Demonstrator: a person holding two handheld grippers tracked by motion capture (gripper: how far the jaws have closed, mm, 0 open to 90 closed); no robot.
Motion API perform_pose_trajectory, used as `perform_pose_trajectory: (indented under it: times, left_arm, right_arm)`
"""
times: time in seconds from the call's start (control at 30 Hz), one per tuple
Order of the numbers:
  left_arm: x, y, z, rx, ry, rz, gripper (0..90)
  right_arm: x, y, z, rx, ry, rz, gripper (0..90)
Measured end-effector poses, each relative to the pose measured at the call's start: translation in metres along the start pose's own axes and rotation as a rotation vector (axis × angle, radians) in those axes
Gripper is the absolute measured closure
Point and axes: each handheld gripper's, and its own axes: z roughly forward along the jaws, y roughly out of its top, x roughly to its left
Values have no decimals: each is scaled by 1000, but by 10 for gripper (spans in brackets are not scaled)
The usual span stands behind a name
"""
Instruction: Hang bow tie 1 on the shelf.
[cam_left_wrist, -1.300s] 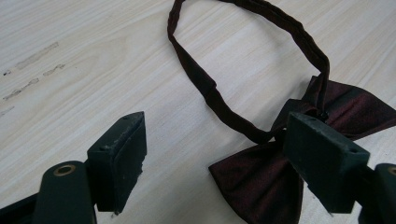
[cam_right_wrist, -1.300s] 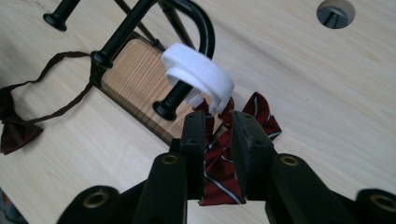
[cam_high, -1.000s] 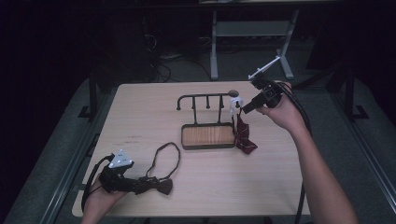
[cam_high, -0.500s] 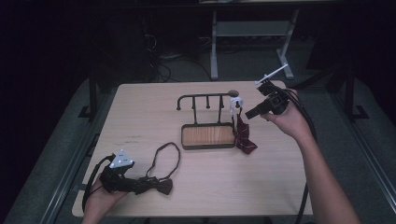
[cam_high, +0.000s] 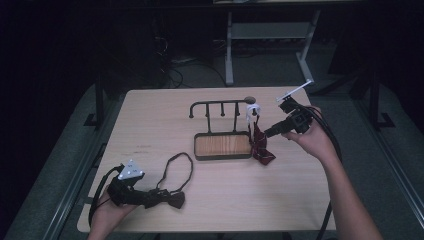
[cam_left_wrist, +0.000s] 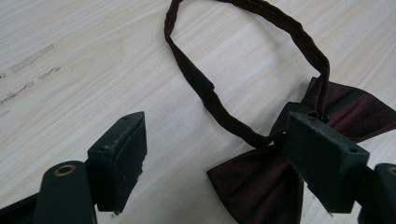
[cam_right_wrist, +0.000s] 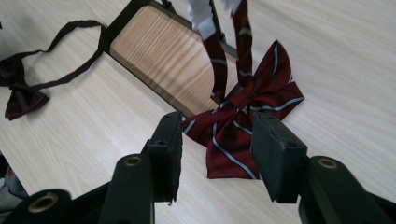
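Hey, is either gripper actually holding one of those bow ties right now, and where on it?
Neither. The left gripper stands open beside the dark bow tie; the right gripper has just been opening, off the striped bow tie.

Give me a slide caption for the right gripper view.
Open right hand-held gripper poised over striped red bow tie hanging from the rack.

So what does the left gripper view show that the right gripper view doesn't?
The left gripper view has the left gripper up close, jaws open, one of them in front of the dark bow tie, with its strap looping away. The right gripper view has the right gripper, jaws open and just widened with nothing between them, aimed at the striped bow tie hanging from the rack. Both share the dark bow tie and the table.
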Motion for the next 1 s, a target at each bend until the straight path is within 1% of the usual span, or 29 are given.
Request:
perform_pose_trajectory:
  times: [0.27, 0.33, 0.43, 0.5, 0.6, 0.7, 0.77, 0.83, 1.0]
  left_arm:
    - [1, 3, 1, 1, -7, 2, 231]
    - [0, 5, 1, 3, -9, 8, 246]
    - [0, 8, 1, 7, -13, 8, 252]
    - [0, 10, 1, 0, -14, 6, 271]
    - [0, 13, 1, 5, -4, 16, 299]
    - [-1, 18, 1, 14, -5, 25, 319]
    - [-1, 21, 2, 19, -8, 27, 333]
    - [0, 26, 2, 30, -12, 42, 333]
    - [4, 37, 7, 57, -21, 59, 343]
  right_arm:
    - [1, -17, 9, 10, 7, -9, 508]
    - [2, -21, 11, 14, 1, -8, 491]
    - [3, -27, 12, -1, 6, -4, 475]
    - [5, -31, 12, -3, -5, -10, 462]
    - [6, -38, 14, -5, -4, -17, 454]
    - [7, -44, 14, -14, 0, -20, 449]
    - [7, -49, 15, -9, 1, -14, 445]
    - [7, -51, 16, -8, 2, -17, 444]
    - [10, -59, 19, -11, -5, -23, 439]
